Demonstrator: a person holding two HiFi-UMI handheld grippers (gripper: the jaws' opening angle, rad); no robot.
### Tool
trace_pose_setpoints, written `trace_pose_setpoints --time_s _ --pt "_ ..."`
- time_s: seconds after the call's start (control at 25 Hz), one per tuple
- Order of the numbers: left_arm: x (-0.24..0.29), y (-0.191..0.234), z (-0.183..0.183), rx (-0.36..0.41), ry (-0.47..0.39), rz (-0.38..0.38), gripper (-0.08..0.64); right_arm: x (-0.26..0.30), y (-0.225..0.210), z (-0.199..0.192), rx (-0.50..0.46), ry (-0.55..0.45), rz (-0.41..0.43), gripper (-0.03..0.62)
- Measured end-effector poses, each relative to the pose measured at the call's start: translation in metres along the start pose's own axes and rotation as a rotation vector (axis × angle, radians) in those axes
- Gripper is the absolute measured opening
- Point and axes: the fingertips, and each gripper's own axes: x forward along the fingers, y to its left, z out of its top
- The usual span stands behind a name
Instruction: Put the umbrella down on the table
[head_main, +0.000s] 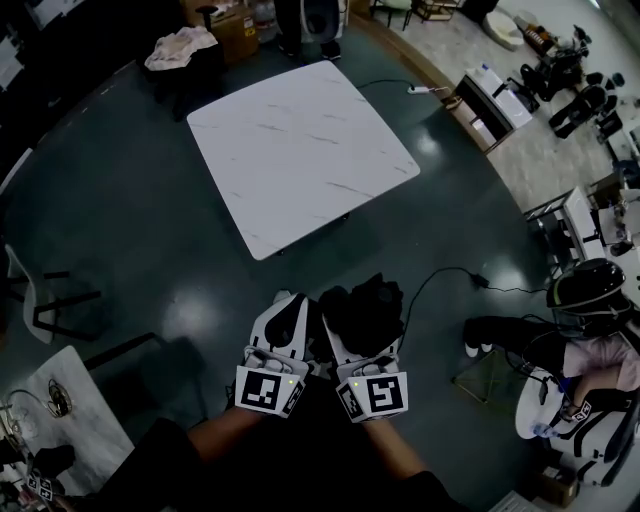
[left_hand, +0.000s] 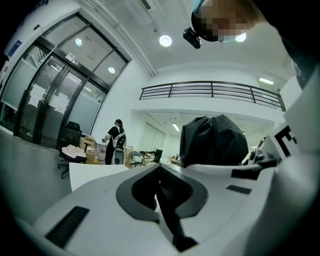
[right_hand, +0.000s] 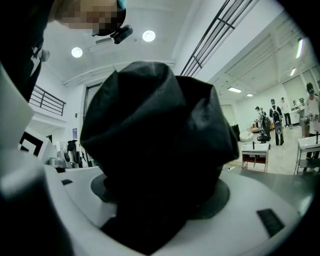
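A black folded umbrella (head_main: 365, 305) bulges out between the jaws of my right gripper (head_main: 362, 322), which is shut on it; in the right gripper view the umbrella (right_hand: 155, 145) fills most of the picture. My left gripper (head_main: 290, 305) is held close beside it on the left, shut, with nothing between its jaws (left_hand: 161, 172). From the left gripper view the umbrella (left_hand: 212, 140) shows just to the right. The white marble table (head_main: 300, 150) stands ahead over the dark floor, apart from both grippers, its top bare. Both grippers are held roughly level.
A chair with a pale cloth (head_main: 180, 50) stands beyond the table's far left corner. A black cable (head_main: 440, 280) runs over the floor to the right. A seated person (head_main: 590, 360) is at the right edge, a small table (head_main: 60, 400) at lower left. Someone stands far off (left_hand: 116, 142).
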Motion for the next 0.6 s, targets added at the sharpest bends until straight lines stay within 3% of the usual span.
trace_pose_setpoints --time_s 0.6 --pt "0.136 0.141 0.053 -0.062 -0.047 0.022 0.017 0.196 -0.012 0.037 -0.031 0.065 0.038 0.333"
